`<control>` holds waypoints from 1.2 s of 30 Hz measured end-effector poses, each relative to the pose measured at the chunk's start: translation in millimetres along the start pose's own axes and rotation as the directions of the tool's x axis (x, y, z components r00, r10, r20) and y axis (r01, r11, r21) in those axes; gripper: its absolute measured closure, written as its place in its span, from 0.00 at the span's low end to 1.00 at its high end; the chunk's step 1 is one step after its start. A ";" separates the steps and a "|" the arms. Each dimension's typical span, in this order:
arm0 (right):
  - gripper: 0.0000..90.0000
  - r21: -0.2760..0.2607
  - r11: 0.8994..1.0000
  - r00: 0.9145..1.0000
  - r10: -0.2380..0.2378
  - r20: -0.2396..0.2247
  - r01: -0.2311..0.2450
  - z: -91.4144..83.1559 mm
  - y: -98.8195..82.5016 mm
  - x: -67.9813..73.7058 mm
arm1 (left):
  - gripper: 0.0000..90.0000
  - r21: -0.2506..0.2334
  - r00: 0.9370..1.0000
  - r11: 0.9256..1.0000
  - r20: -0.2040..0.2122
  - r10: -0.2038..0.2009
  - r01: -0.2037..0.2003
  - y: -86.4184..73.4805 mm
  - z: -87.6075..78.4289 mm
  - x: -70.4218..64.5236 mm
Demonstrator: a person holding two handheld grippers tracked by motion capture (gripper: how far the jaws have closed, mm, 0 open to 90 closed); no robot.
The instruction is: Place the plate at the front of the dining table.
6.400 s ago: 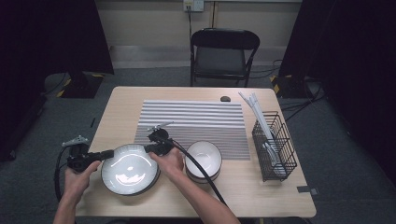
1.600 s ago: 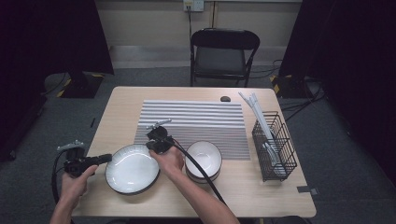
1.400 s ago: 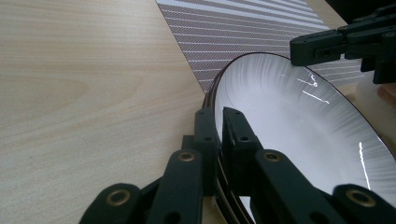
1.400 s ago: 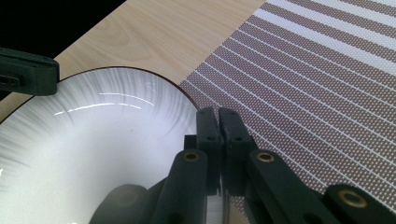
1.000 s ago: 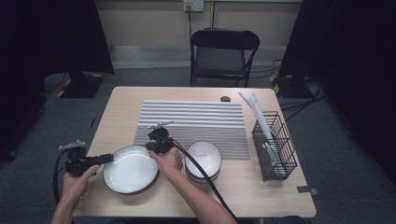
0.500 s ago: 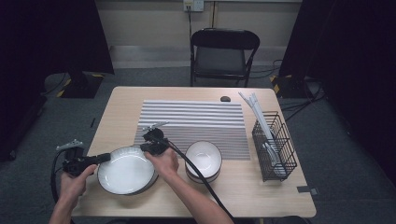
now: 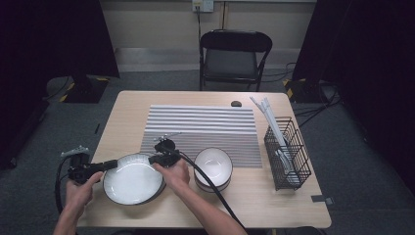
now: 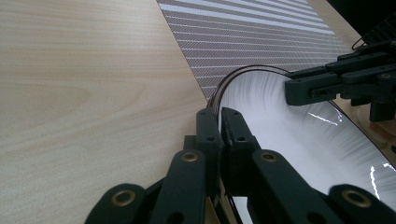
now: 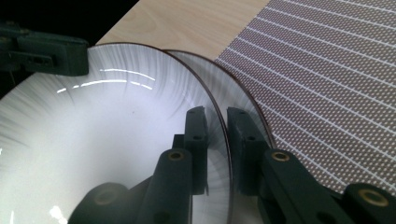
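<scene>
Plates (image 7: 133,179), two white dark-rimmed ones stacked, sit at the table's (image 7: 293,205) near-left corner, at about nine o'clock from the white bowl (image 7: 213,167). Left gripper (image 7: 111,165) is clamped tight on the stack's nine-o'clock rim. Right gripper (image 7: 152,159) straddles the top plate's one-o'clock rim, where its jaws have just been easing apart, a narrow gap showing beside the edge

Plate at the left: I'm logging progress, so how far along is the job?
Done: the left gripper is shut on the plate rim. In hand: the right gripper straddles the opposite rim, and its jaws have just been opening. Left: probably placing the plate; the bowl waits beside it.
</scene>
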State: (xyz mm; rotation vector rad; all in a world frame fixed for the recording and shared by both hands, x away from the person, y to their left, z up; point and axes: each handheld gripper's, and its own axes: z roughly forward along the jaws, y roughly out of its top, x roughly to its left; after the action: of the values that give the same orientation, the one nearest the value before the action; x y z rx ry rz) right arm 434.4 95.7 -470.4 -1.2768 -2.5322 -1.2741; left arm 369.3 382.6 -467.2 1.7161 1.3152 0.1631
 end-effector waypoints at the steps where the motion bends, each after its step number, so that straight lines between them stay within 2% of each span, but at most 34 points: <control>1: 0.89 -0.004 1.000 1.000 0.014 -0.002 -0.014 -0.1 0.7 -1.2 | 0.97 -0.008 1.000 1.000 0.002 -0.003 0.003 1.2 0.8 0.1; 4: 0.91 -0.022 1.000 1.000 0.017 0.004 -0.017 -2.2 4.5 -2.8 | 0.97 -0.014 1.000 1.000 -0.007 0.005 -0.005 5.5 2.6 -0.7; 5: 0.91 -0.030 1.000 1.000 0.003 0.021 -0.002 -2.5 6.0 -2.2 | 0.97 -0.012 1.000 1.000 -0.016 0.008 -0.009 6.9 3.7 -0.9; 10: 0.92 -0.040 0.999 0.999 -0.019 0.036 0.020 -3.8 10.2 -1.0 | 0.96 -0.032 1.000 0.999 -0.015 0.018 -0.019 11.5 3.7 1.5; 13: 0.91 -0.043 0.998 0.997 -0.049 0.064 0.052 -5.9 15.4 1.1 | 0.96 -0.040 1.000 0.999 -0.015 0.023 -0.024 16.3 4.8 1.0; 20: 0.91 -0.055 0.997 0.992 -0.049 0.114 0.056 -14.2 29.8 -5.2 | 0.95 -0.063 0.999 0.998 -0.021 0.028 -0.029 35.1 16.5 -1.3; 22: 0.92 -0.063 0.997 0.993 -0.041 0.113 0.049 -14.5 29.8 -8.9 | 0.95 -0.073 1.000 0.997 -0.010 0.013 -0.014 35.2 19.0 1.2; 25: 0.92 -0.062 0.996 0.992 -0.048 0.113 0.056 -13.7 27.5 -9.0 | 0.95 -0.052 0.999 0.998 -0.033 0.028 -0.030 34.4 19.9 1.3; 28: 0.92 -0.055 0.997 0.993 -0.048 0.111 0.054 -12.0 26.1 -7.7 | 0.95 -0.053 0.999 0.998 -0.026 0.021 -0.022 32.5 19.5 3.7; 31: 0.90 -0.051 0.997 0.993 -0.054 0.109 0.060 -9.4 24.0 -7.6 | 0.95 -0.056 0.999 0.998 -0.030 0.022 -0.024 32.8 19.8 2.7; 33: 0.86 -0.045 0.998 0.994 -0.042 0.098 0.047 -6.3 22.4 -8.0 | 0.95 -0.056 0.999 0.998 -0.026 0.024 -0.025 32.9 19.5 3.6; 36: 0.85 -0.044 0.998 0.994 -0.045 0.097 0.050 -4.5 20.9 -7.1 | 0.95 -0.057 1.000 0.998 -0.023 0.020 -0.022 32.6 19.6 4.0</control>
State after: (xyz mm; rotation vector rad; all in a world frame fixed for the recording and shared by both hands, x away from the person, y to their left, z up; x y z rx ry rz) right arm 452.0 94.8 -456.3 -1.3257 -2.6285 -1.3190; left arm 405.0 374.9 -456.0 1.6843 1.2972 0.2309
